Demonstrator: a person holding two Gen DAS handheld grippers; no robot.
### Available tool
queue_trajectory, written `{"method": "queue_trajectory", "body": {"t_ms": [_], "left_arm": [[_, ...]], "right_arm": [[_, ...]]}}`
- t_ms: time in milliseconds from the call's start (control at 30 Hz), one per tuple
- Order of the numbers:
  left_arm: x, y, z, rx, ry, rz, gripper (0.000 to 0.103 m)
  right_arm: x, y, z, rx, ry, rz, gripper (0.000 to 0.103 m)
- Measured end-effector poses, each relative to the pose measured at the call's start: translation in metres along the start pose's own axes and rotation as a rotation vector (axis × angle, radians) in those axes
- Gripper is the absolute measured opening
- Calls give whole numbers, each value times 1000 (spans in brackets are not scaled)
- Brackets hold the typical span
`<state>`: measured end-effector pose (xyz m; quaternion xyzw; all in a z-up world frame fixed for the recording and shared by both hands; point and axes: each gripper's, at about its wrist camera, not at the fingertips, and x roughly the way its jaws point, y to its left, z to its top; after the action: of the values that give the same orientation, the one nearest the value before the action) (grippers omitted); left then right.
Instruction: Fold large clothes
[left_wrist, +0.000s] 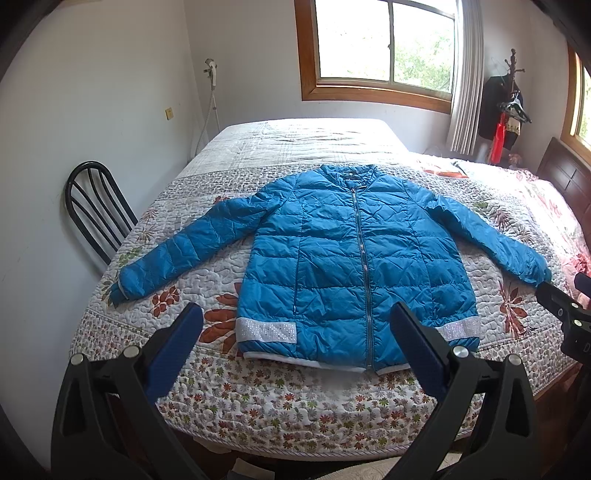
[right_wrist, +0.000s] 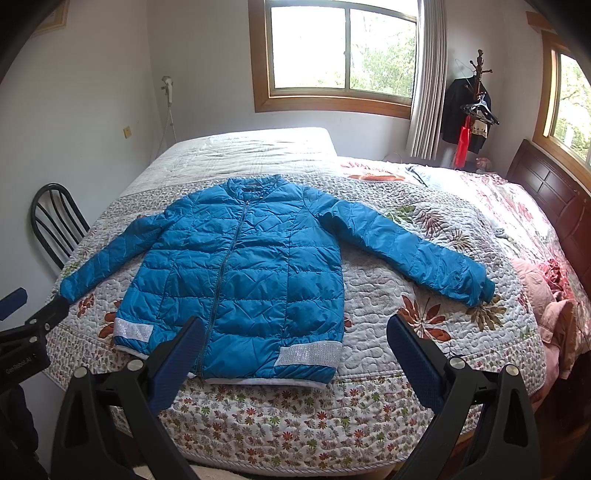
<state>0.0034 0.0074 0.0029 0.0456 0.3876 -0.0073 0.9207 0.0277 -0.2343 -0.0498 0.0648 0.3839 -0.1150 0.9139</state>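
A blue quilted jacket (left_wrist: 332, 258) (right_wrist: 240, 273) lies flat and zipped on the bed, collar toward the window, both sleeves spread out to the sides. Silver bands run along its hem. My left gripper (left_wrist: 295, 321) hovers open above the hem, near the bed's front edge, holding nothing. My right gripper (right_wrist: 295, 332) is also open, above the hem's right corner and the bare quilt beside it. Each gripper shows at the edge of the other's view: the right gripper (left_wrist: 565, 314) and the left gripper (right_wrist: 29, 325).
The bed carries a floral quilt (left_wrist: 280, 402) (right_wrist: 406, 280). A black metal chair (left_wrist: 96, 210) stands against the wall at the left. A dark headboard (right_wrist: 554, 199) and pink bedding (right_wrist: 546, 295) are at the right; a coat rack (right_wrist: 476, 103) stands by the window.
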Motion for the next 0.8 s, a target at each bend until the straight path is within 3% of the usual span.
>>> {"method": "queue_trajectory", "body": {"t_ms": [800], "left_arm": [[0,0,0,0,-1,4,100]], "right_arm": [[0,-1,1,2,1,1,99]]}}
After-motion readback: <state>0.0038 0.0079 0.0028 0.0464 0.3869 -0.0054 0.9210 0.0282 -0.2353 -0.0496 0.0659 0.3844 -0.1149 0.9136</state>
